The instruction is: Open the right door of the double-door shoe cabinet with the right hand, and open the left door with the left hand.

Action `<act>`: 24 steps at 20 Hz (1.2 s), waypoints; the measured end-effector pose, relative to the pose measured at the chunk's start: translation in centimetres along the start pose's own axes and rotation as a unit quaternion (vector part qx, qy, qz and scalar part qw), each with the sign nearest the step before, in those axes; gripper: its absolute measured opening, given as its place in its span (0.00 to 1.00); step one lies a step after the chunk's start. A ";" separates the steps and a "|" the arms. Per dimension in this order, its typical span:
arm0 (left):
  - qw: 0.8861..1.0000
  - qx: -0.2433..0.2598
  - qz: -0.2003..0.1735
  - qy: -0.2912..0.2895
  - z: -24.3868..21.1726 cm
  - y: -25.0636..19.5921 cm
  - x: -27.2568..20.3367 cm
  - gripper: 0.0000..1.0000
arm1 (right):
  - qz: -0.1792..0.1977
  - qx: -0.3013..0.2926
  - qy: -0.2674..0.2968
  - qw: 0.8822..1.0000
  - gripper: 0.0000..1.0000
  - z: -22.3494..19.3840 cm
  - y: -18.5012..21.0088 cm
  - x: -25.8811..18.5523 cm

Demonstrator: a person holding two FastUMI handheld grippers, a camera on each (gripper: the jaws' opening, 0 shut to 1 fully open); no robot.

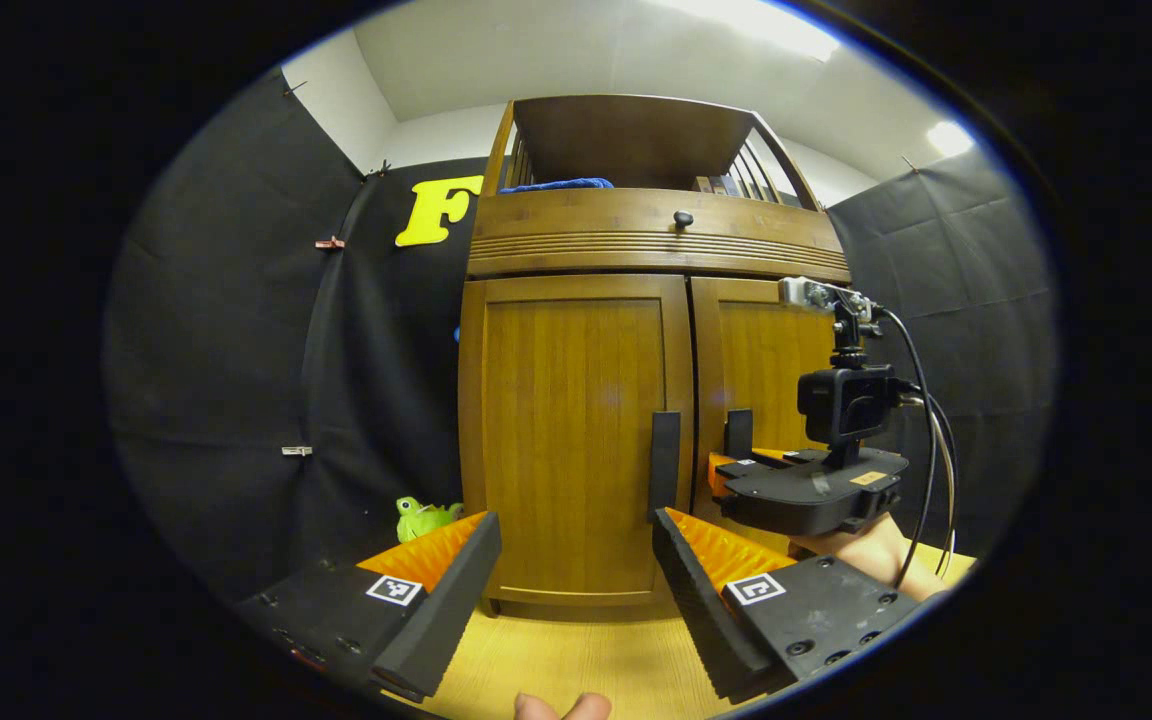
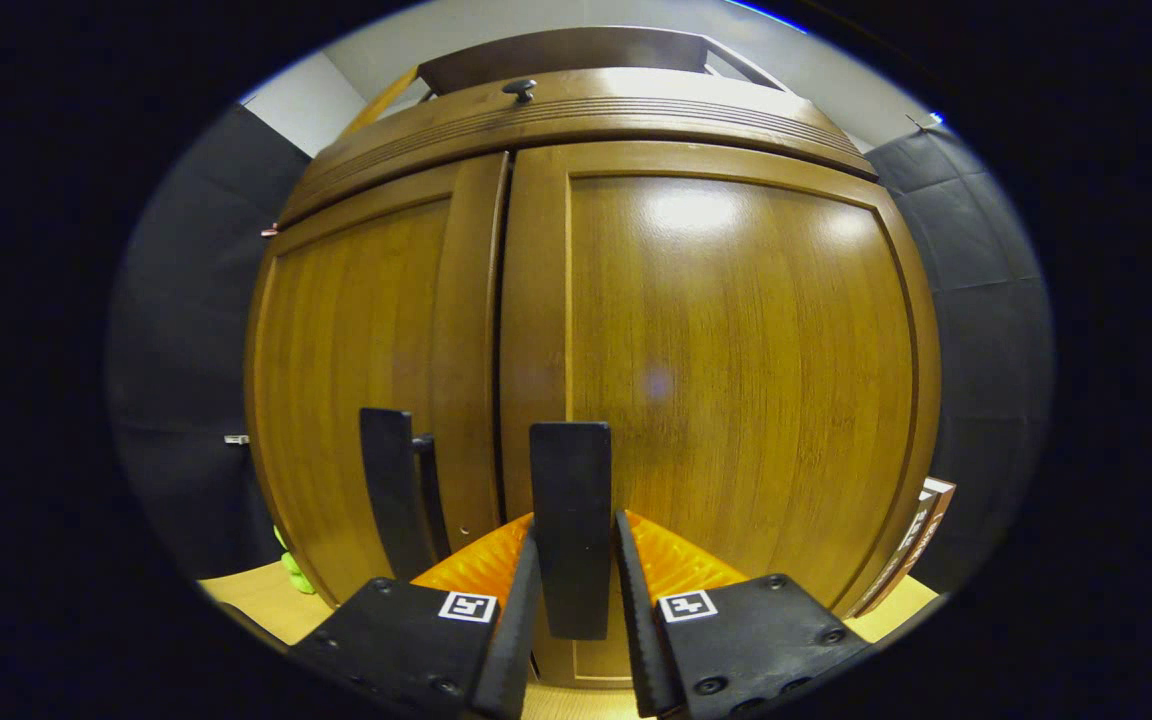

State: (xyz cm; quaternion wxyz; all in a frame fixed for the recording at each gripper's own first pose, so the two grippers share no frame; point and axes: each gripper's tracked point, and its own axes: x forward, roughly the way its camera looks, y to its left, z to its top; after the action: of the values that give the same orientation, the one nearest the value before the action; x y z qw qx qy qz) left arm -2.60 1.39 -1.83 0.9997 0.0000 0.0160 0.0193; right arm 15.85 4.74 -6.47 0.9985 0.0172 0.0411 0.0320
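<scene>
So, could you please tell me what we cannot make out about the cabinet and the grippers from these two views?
- Cabinet interior: hidden in both views behind the closed left door and right door.
- Lower end of the right door handle: covered in the right gripper view by the right gripper, whose fingers press on it.
- Right door's lower part: blocked in the left gripper view by the right gripper.
- Top shelf items: too small to identify.
- Left gripper: open, short of the left door handle.

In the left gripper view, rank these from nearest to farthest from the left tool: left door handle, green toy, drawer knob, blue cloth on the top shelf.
From the left tool:
1. Left door handle, just ahead, above its right finger.
2. Green toy, low, by the cabinet's left side.
3. Drawer knob, high on the drawer front.
4. Blue cloth, on the top shelf, set back behind the drawer front.
</scene>
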 end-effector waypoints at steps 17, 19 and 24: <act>1.000 -0.003 -0.008 -0.004 0.9 -1.3 0.0 0.95 | 0.094 0.009 0.008 0.995 0.22 1.4 -1.8 -11.4; 1.000 -0.006 -0.010 -0.008 1.0 -1.9 0.3 0.95 | 0.097 0.006 0.007 0.995 0.31 1.8 -2.9 -13.4; 1.000 -0.001 -0.015 -0.005 0.8 -3.3 1.4 0.95 | 0.081 0.012 0.005 0.997 0.27 2.5 -6.6 -18.1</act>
State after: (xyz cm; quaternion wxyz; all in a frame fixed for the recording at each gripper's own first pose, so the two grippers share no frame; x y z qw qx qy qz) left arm -1.05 -1.89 -1.12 0.9999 -0.0010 0.0109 0.0042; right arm -1.57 -3.10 -2.78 0.9921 0.0321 0.0444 0.1125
